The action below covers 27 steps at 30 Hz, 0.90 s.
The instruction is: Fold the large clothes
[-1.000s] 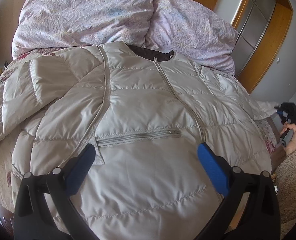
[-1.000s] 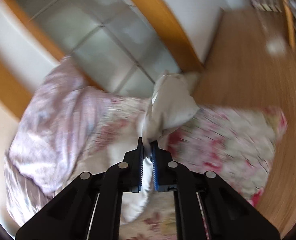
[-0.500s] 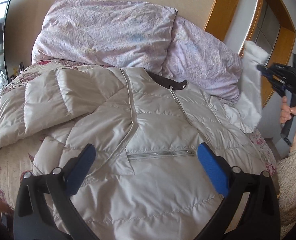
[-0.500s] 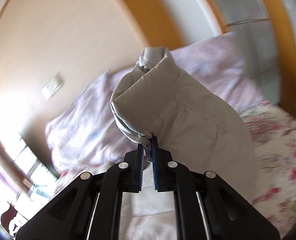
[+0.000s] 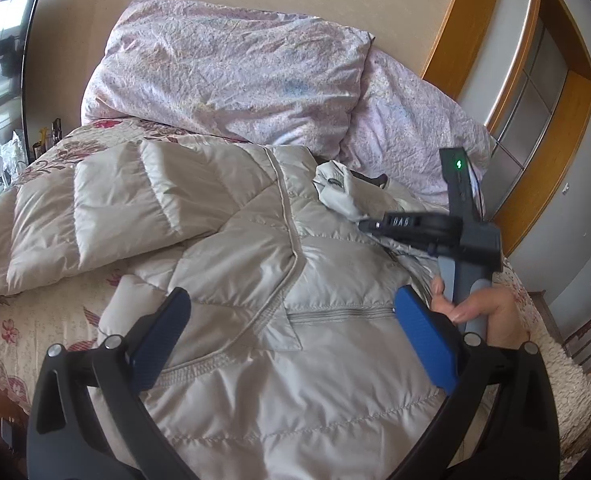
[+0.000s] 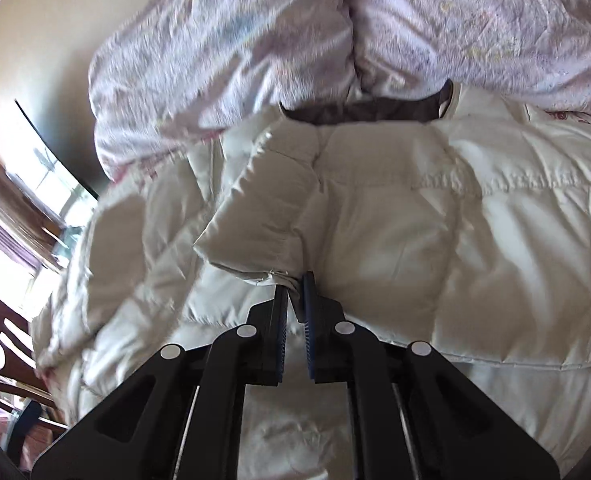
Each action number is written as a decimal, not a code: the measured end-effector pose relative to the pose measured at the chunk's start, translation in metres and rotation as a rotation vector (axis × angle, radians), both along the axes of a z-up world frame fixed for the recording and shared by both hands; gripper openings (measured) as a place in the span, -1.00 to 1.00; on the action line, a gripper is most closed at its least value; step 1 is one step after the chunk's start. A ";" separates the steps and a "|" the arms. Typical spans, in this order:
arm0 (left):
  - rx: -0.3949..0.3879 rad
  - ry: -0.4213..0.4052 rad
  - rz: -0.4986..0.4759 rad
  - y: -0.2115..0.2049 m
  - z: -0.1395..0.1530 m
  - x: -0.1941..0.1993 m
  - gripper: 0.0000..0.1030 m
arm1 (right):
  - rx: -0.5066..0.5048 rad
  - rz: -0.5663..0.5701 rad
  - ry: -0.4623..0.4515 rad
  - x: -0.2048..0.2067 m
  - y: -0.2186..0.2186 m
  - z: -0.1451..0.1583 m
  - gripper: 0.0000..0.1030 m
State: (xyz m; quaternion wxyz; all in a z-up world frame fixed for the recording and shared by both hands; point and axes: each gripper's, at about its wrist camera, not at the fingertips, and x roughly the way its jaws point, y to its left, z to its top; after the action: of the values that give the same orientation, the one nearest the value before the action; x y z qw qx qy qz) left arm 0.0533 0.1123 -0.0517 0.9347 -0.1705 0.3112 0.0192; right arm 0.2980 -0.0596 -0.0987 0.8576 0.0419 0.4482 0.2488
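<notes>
A: Across the bed (image 5: 35,344), collar end toward the pillows (image 5: 231,68), lies the jacket (image 5: 255,360) — pale quilted puffer, front up, long axis running from the near hem up to the dark collar lining (image 6: 359,110).

B: Tools?

A: Right tool (image 6: 294,292) is nearly closed, pinching the cuff of the right sleeve (image 6: 255,216). In the left wrist view the same tool sits over the chest, tips pointing across toward the jacket's middle, sleeve bunched just below the collar. Person's hand (image 5: 483,312) on its grip.

B: Left one?

A: Left tool (image 5: 295,332) is wide open, nothing between the pads, hovering over the lower front near the pocket zipper (image 5: 335,314). Can't tell if it touches the fabric.

B: So the relation that matters?

A: Sleeve is carried crosswise to the jacket's long axis, lying over the chest panel. The drop spot is right under the right tool, so right is the nearer hand for laying it down. My read: release should put the sleeve flat across the chest, cuff toward the zipper line.

B: Other sleeve?

A: Left sleeve (image 5: 95,208) is spread out on the floral bedspread, well apart from the right tool, nearer the left one. Judgement: left tool takes that next.

B: Risk?

A: Slippery puffy shell; sleeve may spring back off the chest once let go.
</notes>
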 end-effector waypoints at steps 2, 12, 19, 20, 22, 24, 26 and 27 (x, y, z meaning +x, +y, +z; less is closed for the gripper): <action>-0.010 0.005 0.006 0.004 0.000 0.000 0.96 | -0.064 0.019 0.004 -0.003 0.005 -0.002 -0.78; -0.087 0.046 0.061 0.030 -0.009 -0.002 0.95 | -0.049 0.043 -0.120 -0.017 0.005 0.035 0.28; 0.036 0.057 0.174 0.044 -0.007 -0.014 0.96 | -0.179 -0.107 -0.080 0.039 0.027 0.004 0.29; 0.031 0.062 0.186 0.049 -0.008 -0.015 0.96 | -0.215 -0.100 -0.059 0.042 0.032 -0.007 0.32; 0.012 0.081 0.223 0.063 -0.011 -0.018 0.96 | -0.321 -0.097 -0.135 0.035 0.049 -0.021 0.33; -0.015 0.100 0.258 0.078 -0.014 -0.019 0.95 | -0.358 -0.095 -0.164 0.032 0.055 -0.022 0.34; -0.034 0.119 0.290 0.091 -0.017 -0.020 0.95 | -0.330 -0.093 -0.154 0.033 0.050 -0.023 0.35; -0.044 0.129 0.303 0.097 -0.018 -0.020 0.95 | -0.318 -0.092 -0.153 0.033 0.047 -0.024 0.36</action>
State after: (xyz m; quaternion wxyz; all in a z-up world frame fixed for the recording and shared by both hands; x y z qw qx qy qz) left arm 0.0335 0.2094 -0.0693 0.8954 -0.2342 0.3414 0.1642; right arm 0.3306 -0.0125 -0.1225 0.8954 -0.0929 0.4131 0.1377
